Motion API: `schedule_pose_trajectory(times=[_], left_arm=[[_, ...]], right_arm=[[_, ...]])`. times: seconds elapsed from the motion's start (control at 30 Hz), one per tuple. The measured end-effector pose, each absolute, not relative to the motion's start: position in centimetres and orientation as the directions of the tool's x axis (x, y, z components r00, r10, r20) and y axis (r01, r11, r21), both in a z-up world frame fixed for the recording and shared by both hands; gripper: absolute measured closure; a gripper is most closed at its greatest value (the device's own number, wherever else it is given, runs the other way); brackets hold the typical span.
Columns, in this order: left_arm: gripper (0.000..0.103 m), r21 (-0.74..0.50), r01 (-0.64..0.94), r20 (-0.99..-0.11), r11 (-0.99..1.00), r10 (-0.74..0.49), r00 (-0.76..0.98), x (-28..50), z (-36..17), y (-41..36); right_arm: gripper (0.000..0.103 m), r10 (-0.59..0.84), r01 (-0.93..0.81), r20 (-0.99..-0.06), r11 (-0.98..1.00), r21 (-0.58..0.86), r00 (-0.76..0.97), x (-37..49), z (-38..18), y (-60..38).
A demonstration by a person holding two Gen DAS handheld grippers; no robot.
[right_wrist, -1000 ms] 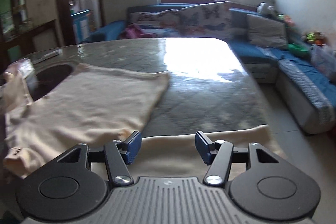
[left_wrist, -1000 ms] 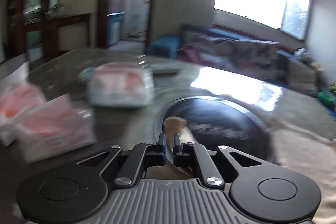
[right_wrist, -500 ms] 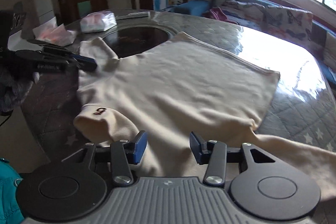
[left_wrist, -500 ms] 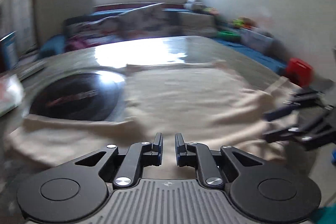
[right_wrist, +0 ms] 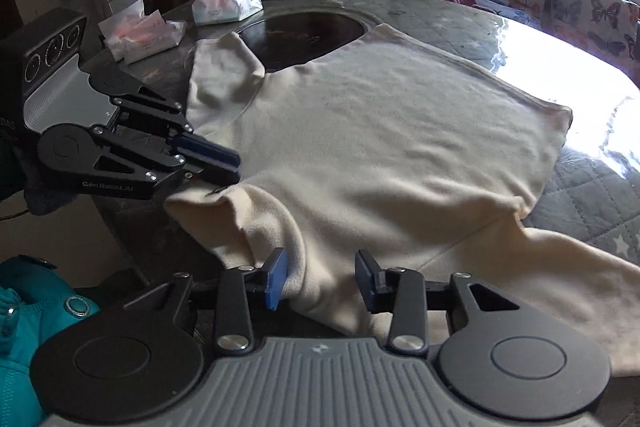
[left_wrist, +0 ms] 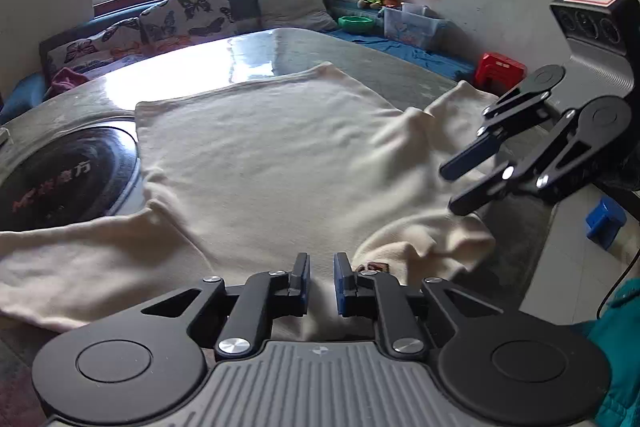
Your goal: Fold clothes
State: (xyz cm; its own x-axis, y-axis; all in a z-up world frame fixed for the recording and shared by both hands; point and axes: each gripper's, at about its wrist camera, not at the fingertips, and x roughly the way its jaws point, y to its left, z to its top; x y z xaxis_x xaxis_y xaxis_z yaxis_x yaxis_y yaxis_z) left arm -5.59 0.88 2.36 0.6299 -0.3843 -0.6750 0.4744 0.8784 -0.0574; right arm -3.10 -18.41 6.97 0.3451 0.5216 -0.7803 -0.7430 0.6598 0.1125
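A cream sweater lies spread flat on the round table, sleeves out to both sides. My left gripper hovers low over the collar at the near edge, beside a small brown label. Its fingers stand a narrow gap apart with nothing pinched. In the right wrist view that gripper points at the collar's tip. My right gripper is open and straddles a raised fold of the sweater by the collar. It also shows in the left wrist view, the right gripper above the bunched collar.
A black round inset sits in the table, partly under the sweater. Tissue packs lie beyond it. A sofa lines the far wall and a red stool stands right. A teal garment lies below the table edge.
My left gripper let go of the sleeve it pinched and swung right to the collar. My right gripper turned left from the sweater's hem side onto the collar fold.
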Motion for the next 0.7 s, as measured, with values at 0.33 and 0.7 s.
schedule_pose_trajectory(times=[0.33,0.7], left_arm=[[0.058,0.007,0.103,-0.610,0.995,-0.078,0.789,7.0,4.7,5.1],[0.058,0.068,0.049,-0.653,0.997,0.007,0.758,17.3,1.6,4.8]], right_arm=[[0.065,0.392,-0.519,-0.726,0.853,0.057,0.565,8.4,8.5,-23.2],[0.069,0.331,-0.390,-0.752,0.914,0.106,0.570,19.0,4.9,-23.5]])
